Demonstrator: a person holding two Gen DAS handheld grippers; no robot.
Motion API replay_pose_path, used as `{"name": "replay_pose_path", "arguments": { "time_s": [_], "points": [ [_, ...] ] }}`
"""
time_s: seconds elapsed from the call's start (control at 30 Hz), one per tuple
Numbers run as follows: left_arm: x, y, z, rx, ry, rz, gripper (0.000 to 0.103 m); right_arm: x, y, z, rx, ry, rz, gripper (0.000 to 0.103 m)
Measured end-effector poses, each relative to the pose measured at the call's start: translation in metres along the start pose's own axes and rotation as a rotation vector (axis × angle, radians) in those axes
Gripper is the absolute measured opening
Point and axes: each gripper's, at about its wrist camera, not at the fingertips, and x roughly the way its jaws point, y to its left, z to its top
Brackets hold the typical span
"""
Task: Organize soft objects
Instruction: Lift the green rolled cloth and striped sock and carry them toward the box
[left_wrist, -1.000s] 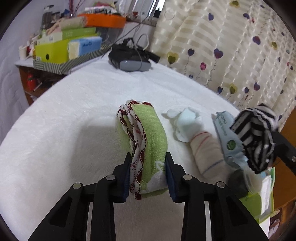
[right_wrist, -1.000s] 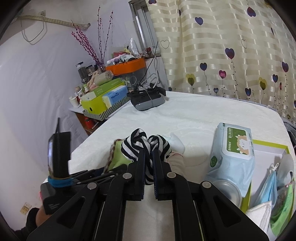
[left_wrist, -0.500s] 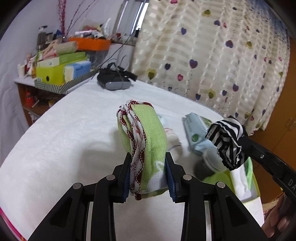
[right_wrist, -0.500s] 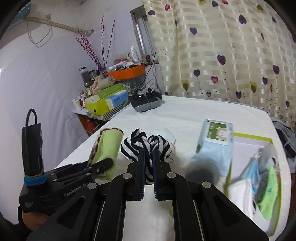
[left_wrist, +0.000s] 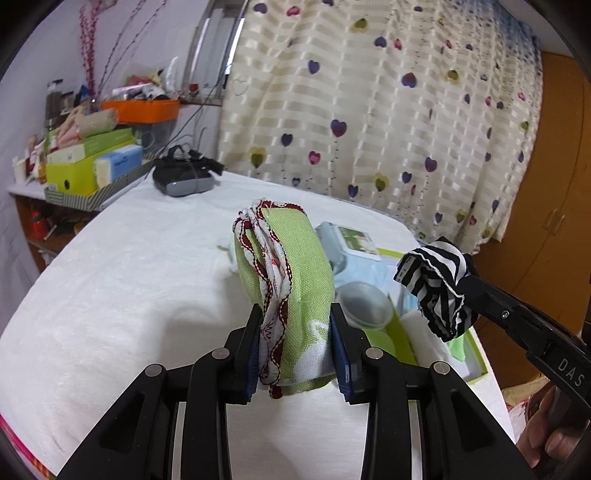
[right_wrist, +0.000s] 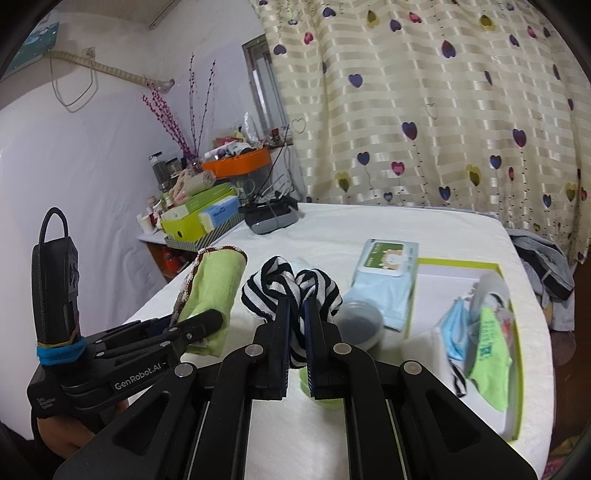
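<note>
Both tongs are loaded and held up over the white surface (right_wrist: 369, 221) — left tongs (left_wrist: 295, 343) clamped on a folded green cloth (left_wrist: 291, 266), right tongs (right_wrist: 295, 332) pinched tight on a striped sock (right_wrist: 291, 291). Probably headed for the green-edged box (right_wrist: 461, 264) — other soft stuff's already in there.

Open room: the left and near part of the white table (left_wrist: 122, 280) is bare cloth, wide enough for a hand.
Far end: a grey headset (right_wrist: 271, 218) and stacked boxes (right_wrist: 199, 218) crowd the far left corner.
Right side: a wipes pack (right_wrist: 388, 273), a round lid (right_wrist: 360, 325) and a filled green-edged tray (right_wrist: 513, 373) block the way.
</note>
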Motion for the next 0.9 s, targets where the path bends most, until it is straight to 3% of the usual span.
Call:
{"name": "replay_pose_path", "arguments": {
  "time_s": [0.9],
  "points": [
    [0.01,-0.096,-0.01,0.144,0.037,-0.188,0.032,-0.056,-0.077,-0.015,0.12,-0.06,-0.138,0.007]
  ]
}}
